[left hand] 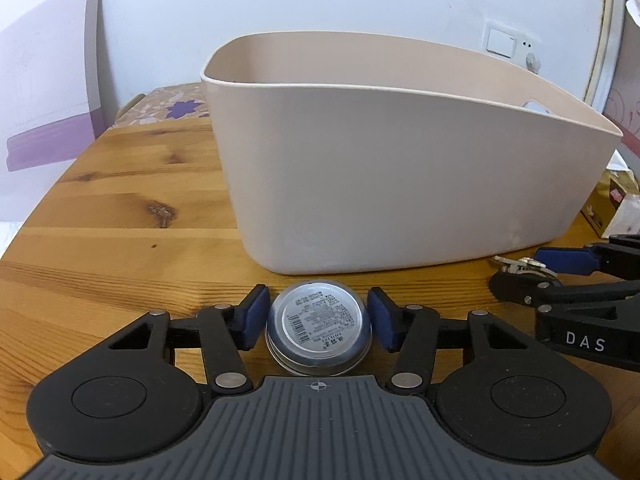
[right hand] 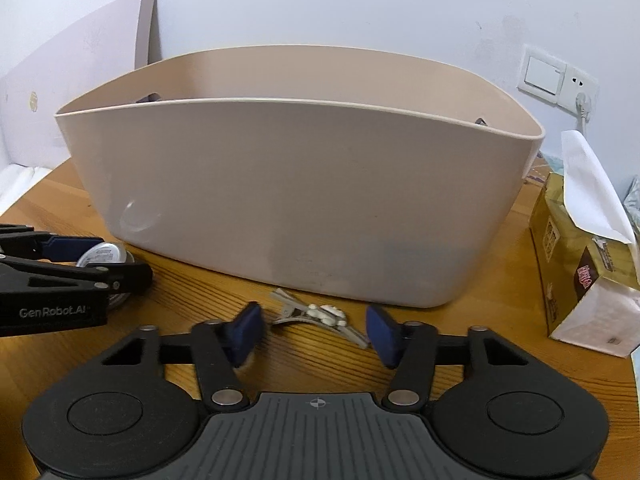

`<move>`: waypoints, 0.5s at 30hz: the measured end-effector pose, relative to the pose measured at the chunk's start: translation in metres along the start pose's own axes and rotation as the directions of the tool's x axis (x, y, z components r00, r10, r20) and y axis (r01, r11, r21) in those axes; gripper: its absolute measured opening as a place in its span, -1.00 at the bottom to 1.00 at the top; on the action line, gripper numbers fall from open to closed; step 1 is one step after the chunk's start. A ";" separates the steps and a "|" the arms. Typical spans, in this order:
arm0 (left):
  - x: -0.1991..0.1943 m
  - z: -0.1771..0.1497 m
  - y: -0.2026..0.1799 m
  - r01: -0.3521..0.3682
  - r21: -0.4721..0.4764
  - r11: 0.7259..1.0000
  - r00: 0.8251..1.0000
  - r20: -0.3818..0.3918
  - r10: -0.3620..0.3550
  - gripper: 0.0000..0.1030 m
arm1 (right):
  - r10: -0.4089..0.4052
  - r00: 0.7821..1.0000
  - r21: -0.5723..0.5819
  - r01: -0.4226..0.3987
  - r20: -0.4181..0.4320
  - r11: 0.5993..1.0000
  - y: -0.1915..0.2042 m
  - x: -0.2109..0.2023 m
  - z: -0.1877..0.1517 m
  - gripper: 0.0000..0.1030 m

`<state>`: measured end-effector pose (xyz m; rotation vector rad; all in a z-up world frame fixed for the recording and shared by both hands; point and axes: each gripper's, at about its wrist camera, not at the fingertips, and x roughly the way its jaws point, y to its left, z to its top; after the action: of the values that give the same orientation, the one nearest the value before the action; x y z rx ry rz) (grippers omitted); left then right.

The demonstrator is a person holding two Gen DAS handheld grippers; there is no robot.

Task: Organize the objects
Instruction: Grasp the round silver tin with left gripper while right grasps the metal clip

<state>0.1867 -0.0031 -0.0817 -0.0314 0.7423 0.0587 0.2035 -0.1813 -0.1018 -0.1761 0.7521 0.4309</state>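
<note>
Two things lie between my open tongs: the round tin inside the left tongs, the hair clip inside the right tongs, neither gripped.

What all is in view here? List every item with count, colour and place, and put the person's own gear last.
storage bin: one, beige, on the wooden table behind both grippers.
round tin: one, silver with a printed label, on the table between the left gripper's fingers.
hair clip: one, silver with white decoration, on the table between the right gripper's fingers.
tissue box: one, gold and white, right of the bin.
wooden table: one, brown.
wall switch and socket: one plate, white, on the wall.
left gripper: black with blue fingers, open around the tin.
right gripper: black with blue fingers, open around the clip.
</note>
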 end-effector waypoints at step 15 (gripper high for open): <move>-0.021 -0.010 0.017 -0.006 -0.073 0.997 1.000 0.011 0.006 0.07 | -0.049 0.999 0.026 0.049 -0.005 0.998 0.014 -0.025 -0.013 -0.24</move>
<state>0.1637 0.0122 -0.0752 -0.0987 0.7287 0.0918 0.1731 -0.1802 -0.0942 -0.1707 0.7556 0.3737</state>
